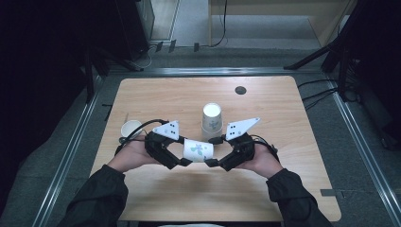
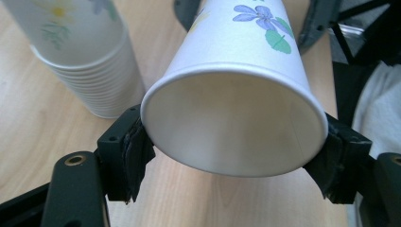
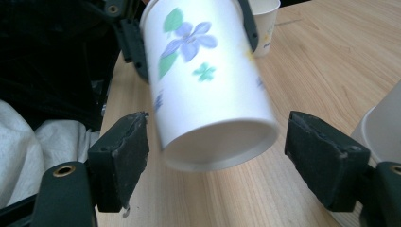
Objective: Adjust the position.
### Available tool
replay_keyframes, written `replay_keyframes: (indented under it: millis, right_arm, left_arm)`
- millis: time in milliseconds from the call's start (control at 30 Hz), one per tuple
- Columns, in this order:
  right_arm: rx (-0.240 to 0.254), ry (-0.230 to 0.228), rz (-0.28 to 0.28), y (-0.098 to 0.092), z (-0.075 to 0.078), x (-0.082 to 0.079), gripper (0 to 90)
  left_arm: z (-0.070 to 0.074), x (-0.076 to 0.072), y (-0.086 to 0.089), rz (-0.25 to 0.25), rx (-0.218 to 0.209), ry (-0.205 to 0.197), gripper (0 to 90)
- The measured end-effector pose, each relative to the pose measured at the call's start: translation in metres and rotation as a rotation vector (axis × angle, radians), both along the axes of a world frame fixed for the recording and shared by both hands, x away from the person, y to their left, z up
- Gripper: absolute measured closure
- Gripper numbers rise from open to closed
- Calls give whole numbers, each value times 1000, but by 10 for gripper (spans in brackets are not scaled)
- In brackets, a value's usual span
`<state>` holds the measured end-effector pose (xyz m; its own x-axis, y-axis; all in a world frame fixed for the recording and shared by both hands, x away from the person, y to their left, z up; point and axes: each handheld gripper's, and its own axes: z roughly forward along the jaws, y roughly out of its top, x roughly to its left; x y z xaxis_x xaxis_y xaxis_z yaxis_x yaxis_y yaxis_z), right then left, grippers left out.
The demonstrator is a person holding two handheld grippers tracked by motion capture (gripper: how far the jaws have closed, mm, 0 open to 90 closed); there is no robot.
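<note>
A light wooden table [image 1: 156, 94] with rounded corners is standing on grey flooring [image 1: 198, 23], framed by metal rails [image 1: 66, 156]. Dark equipment [image 1: 137, 23] and black stand legs [image 1: 314, 56] are sitting at the far edges; the surroundings are lying in shadow.

No legible text, label, brand, number or sign is found in any view. The paper cup [image 3: 208, 90] at the centre of the right gripper view is printed with a floral pattern only: purple flowers and green leaves, no lettering. The same is noted on the cup stack [image 2: 80, 52] at the upper left of the left gripper view, where a yellow flower is printed without wording. The grey plates [image 1: 242, 126] in the high view are marked with dark dots, not characters.
</note>
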<state>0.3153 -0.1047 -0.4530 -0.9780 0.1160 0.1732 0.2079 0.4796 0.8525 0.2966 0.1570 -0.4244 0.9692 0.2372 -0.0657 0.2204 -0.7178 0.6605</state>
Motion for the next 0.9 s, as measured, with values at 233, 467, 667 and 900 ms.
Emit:
replay_keyframes:
  millis: [233, 467, 667, 900]
  right_arm:
    - [-25, -9, 17, 3, -2, -2, 240]
    - [-56, -12, 55, 13, -8, -7, 254]
    - [-104, -16, 88, 22, -15, -10, 272]
    - [-130, -27, 102, 28, -19, -13, 306]
  left_arm:
    - [-9, -4, -14, -28, 115, 22, 245]
    - [-12, -4, -22, -18, 170, 28, 245]
    - [-13, -6, -26, -34, 192, 33, 244]
    - [-14, -8, -30, -41, 207, 36, 242]
